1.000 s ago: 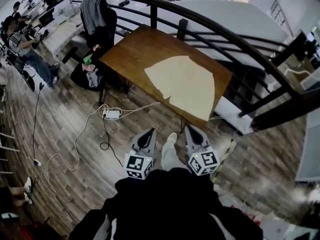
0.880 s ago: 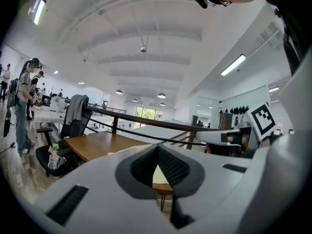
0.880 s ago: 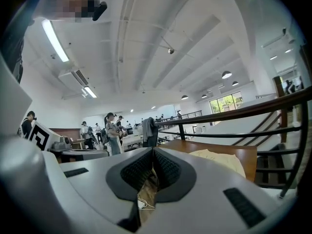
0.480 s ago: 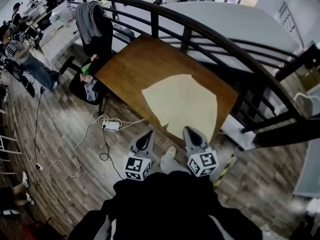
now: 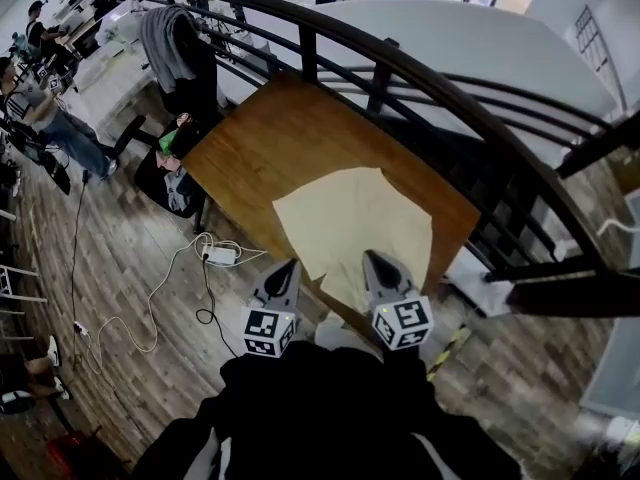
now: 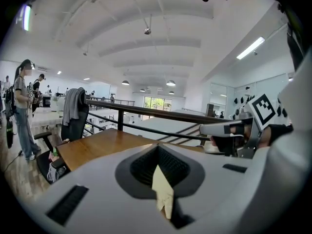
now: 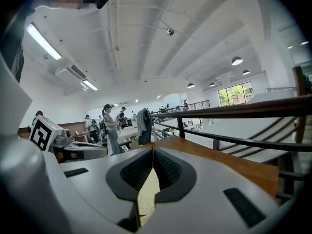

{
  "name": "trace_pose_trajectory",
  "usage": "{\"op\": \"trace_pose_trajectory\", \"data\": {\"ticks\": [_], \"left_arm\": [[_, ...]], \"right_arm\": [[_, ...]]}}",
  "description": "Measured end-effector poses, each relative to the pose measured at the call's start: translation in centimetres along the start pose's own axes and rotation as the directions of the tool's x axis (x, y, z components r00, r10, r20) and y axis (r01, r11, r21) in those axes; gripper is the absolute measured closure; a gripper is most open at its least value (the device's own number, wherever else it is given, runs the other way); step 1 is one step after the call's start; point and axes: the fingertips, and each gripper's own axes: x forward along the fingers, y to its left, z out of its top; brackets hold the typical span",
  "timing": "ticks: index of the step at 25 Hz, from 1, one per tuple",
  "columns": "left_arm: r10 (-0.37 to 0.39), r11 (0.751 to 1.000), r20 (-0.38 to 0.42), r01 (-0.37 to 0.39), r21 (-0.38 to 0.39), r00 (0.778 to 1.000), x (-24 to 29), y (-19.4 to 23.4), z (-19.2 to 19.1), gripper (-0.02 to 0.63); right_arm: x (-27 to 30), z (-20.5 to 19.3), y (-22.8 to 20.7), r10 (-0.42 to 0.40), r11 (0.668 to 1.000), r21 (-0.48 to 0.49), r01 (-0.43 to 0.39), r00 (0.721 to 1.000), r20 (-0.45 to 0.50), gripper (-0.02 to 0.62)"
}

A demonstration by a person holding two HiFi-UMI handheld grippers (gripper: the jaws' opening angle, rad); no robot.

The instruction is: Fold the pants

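Beige pants (image 5: 355, 223) lie spread flat on the near right part of a brown wooden table (image 5: 260, 138). My left gripper (image 5: 289, 266) is shut and empty, with its tip at the table's near edge, just left of the pants' near corner. My right gripper (image 5: 369, 258) is shut too, and its tip is over the near edge of the pants. In the left gripper view the closed jaws (image 6: 157, 148) let a sliver of the beige pants (image 6: 162, 191) show below them. The right gripper view shows the same, with a strip of pants (image 7: 147, 194) under its closed tip (image 7: 152, 150).
A curved black railing (image 5: 420, 63) runs behind and to the right of the table. An office chair with a grey jacket (image 5: 180, 48) stands at the table's left. A power strip and cables (image 5: 220, 255) lie on the wooden floor. People (image 5: 45, 118) are at desks far left.
The table and pants have come closer in the head view. Both grippers have moved forward from over the floor to the table's near edge, still shut.
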Motion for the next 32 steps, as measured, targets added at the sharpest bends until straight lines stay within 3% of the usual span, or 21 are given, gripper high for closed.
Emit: {"op": "trace_pose_trajectory", "data": {"ticks": [4, 9, 16, 32], "left_arm": [[0.018, 1.0, -0.02, -0.018, 0.006, 1.0, 1.7, 0.1, 0.7, 0.603], [0.027, 0.997, -0.061, -0.022, 0.073, 0.998, 4.2, 0.9, 1.1, 0.603], [0.028, 0.995, -0.183, -0.01, 0.097, 0.983, 6.0, 2.8, -1.2, 0.604], [0.06, 0.993, -0.372, -0.017, 0.119, 0.926, 12.0, 11.4, -4.4, 0.603]], "right_arm": [[0.8, 0.6, -1.4, 0.011, 1.0, -0.019, -0.011, 1.0, -0.011, 0.591], [2.6, 0.3, -2.7, 0.062, 0.996, -0.064, -0.066, 0.996, -0.068, 0.591], [5.1, -1.8, -3.7, 0.061, 0.991, -0.102, -0.082, 0.979, -0.193, 0.591], [14.6, -2.9, -8.9, 0.026, 0.946, -0.273, -0.173, 0.883, -0.469, 0.589]]}}
